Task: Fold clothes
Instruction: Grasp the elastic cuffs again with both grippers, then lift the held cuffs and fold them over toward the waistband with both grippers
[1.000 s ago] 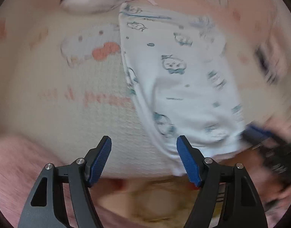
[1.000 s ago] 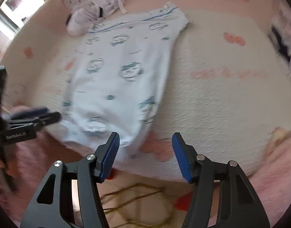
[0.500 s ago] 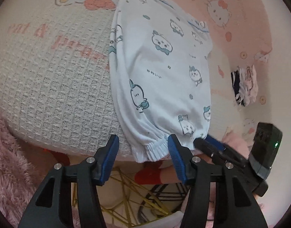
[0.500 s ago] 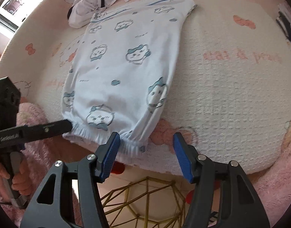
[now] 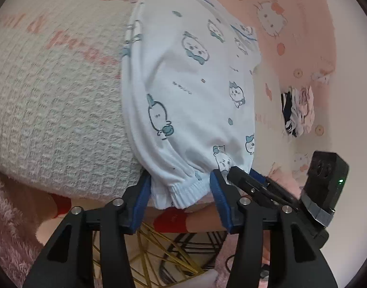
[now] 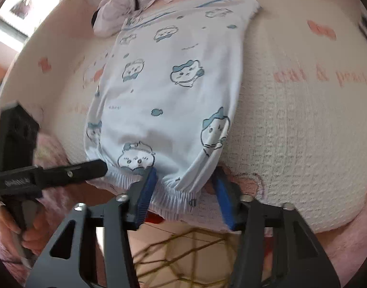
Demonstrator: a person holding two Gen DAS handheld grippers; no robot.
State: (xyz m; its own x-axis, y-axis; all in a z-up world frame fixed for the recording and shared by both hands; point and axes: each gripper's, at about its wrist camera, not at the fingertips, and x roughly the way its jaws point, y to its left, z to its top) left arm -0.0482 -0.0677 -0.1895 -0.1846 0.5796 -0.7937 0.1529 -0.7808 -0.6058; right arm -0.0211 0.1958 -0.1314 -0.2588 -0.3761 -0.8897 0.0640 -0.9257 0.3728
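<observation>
Left wrist view showed the white cotton garment with blue cartoon animal prints (image 5: pixel 193 91) lying flat on the cream waffle-textured blanket with pink lettering (image 5: pixel 51 110), its ribbed elastic hem (image 5: pixel 183 192) hanging just over the near edge. The left gripper (image 5: pixel 181 192) straddled one end of that hem; its blue-padded jaws had just been closing, with the hem between them and no firm pinch visible. The right gripper (image 6: pixel 184 192) straddled the other end, its jaws likewise just closing around the cuff, not plainly clamped. A crumpled pale lilac cloth (image 6: pixel 126 7) lay at the garment's far end.
</observation>
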